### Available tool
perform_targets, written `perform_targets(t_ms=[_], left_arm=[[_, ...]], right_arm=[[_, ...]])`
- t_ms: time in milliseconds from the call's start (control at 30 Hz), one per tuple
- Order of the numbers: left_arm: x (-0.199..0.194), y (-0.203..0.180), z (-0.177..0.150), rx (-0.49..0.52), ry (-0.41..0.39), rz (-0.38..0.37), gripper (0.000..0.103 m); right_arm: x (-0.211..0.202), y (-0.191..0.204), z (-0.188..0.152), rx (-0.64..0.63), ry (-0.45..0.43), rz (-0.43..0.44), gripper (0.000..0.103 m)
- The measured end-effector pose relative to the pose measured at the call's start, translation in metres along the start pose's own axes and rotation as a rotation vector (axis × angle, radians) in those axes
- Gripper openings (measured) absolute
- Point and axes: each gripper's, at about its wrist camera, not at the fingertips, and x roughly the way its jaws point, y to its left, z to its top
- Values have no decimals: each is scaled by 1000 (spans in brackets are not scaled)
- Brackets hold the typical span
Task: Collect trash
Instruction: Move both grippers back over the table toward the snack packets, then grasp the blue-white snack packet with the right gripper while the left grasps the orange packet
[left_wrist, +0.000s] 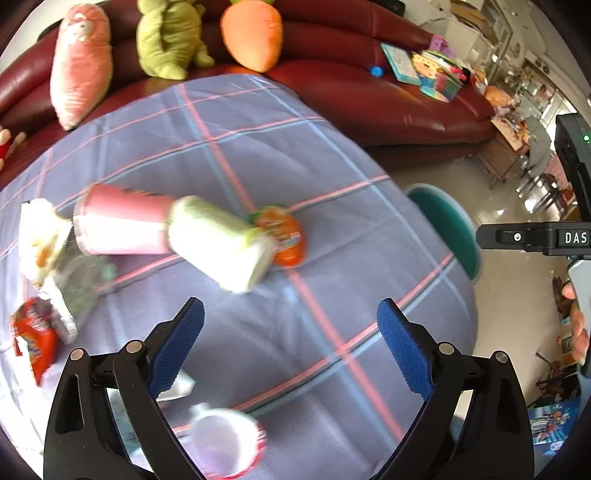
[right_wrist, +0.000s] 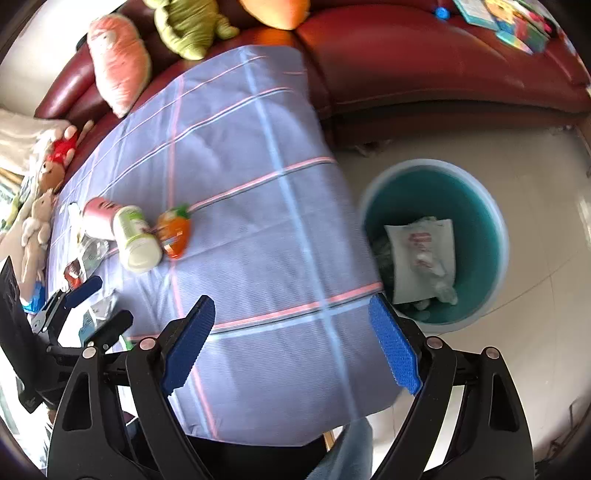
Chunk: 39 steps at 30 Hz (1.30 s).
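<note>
While both tools hang empty, jaws apart, left tool (left_wrist: 290, 343) and right tool (right_wrist: 291, 343) over the desk (right_wrist: 258, 221) | trash: bottles (left_wrist: 218, 242), wrappers (left_wrist: 35, 339) left of frame, awaiting pickup | bin (right_wrist: 436, 240) right, beside desk edge for short drops.

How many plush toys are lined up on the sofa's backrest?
3: pink plush leftmost, green plush in the middle, orange carrot plush rightmost. More small toys sit further left.

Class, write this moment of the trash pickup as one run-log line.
left claw: open, empty | right claw: open, empty | bin: on floor, white packet inside | tablecloth: pink cup, white bottle, orange pouch remain
</note>
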Motion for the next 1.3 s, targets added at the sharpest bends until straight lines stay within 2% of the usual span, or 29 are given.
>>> perform_targets(t_ms=[200,433,633,733,933,1133,1200,1233,1300], left_arm=[[-26,50,-22,-3,-25,60,95],[-50,130,-57,-128,-34,123,95],[-64,178,-86,-208,-25,162,95],[-69,197,-98,-241,-22,177,95],[-73,222,-112,-289,-22,187,95],[-74,241,-120,-322,-14,192,95],[-75,245,-122,-330,-13,193,95],[-74,248,-123,-336,-13,192,95],[-73,251,-125,-346,-11,189,95]], right_arm=[[13,57,-10,-62,43,21,81],[42,137,-22,-165,116,51,81],[68,204,-36,-237,201,123,81],[81,234,-45,-277,235,126,81],[103,258,-53,-266,313,151,81],[102,281,-54,-285,319,196,81],[105,287,-56,-295,344,201,75],[111,290,-58,-298,367,200,67],[119,292,-58,-290,392,199,66]])
